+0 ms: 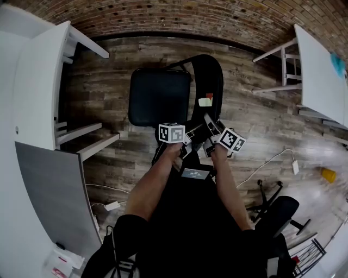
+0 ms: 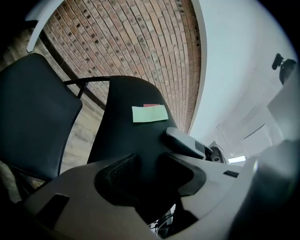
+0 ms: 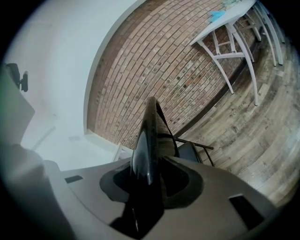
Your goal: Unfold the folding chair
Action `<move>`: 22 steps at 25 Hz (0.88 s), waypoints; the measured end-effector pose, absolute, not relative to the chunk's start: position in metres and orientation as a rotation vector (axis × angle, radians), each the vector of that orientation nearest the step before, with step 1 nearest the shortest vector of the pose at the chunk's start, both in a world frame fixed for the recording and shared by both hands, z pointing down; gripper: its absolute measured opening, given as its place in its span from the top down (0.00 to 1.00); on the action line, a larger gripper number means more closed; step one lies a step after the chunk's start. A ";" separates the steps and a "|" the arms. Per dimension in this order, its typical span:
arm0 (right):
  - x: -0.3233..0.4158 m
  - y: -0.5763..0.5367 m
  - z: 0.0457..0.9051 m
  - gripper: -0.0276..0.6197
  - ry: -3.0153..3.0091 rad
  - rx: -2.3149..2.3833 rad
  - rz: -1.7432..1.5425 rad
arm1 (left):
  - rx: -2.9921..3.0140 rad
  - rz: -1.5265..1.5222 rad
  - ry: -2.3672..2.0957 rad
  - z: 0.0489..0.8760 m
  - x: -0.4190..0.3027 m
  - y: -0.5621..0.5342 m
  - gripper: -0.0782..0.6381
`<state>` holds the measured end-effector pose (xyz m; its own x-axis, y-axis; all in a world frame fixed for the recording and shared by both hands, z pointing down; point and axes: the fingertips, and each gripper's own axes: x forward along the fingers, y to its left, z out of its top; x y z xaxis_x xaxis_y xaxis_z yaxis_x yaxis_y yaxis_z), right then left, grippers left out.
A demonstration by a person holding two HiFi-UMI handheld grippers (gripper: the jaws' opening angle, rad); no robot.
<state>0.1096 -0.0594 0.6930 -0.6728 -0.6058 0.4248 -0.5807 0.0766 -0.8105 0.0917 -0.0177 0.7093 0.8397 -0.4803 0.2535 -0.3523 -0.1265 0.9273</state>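
One pair of jaws, on the left gripper [image 2: 150,174], pinches the backrest [image 2: 124,136] top of the folding chair [image 1: 159,98] standing on the wooden floor [image 1: 109,81], while those on the right gripper [image 3: 151,182] straddle it, spread.

Folding chair [image 1: 159,96]: black throughout, bearing a pale green note [image 2: 149,113] over a red one. Floor [image 1: 255,130]: grey-brown wood-grain planks. Wall [image 1: 190,16]: red-brown brick pattern.

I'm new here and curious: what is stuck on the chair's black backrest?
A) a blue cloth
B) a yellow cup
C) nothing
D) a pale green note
D: a pale green note sits on the black backrest in the left gripper view.
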 end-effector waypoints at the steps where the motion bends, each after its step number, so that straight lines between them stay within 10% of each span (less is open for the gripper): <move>1: 0.106 -0.059 0.693 0.76 2.289 -1.259 -1.705 | 1.737 -0.121 -0.651 0.709 0.088 -0.018 0.62; 22: 0.097 -0.056 0.691 0.75 2.285 -1.305 -1.704 | 1.735 -0.063 -0.552 0.708 0.081 -0.014 0.62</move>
<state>0.0972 -0.0565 0.6911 -0.6535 -0.6105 0.4475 -0.6029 0.0624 -0.7954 0.0809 -0.0135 0.7085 0.8839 -0.3936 0.2526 -0.3270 -0.1340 0.9355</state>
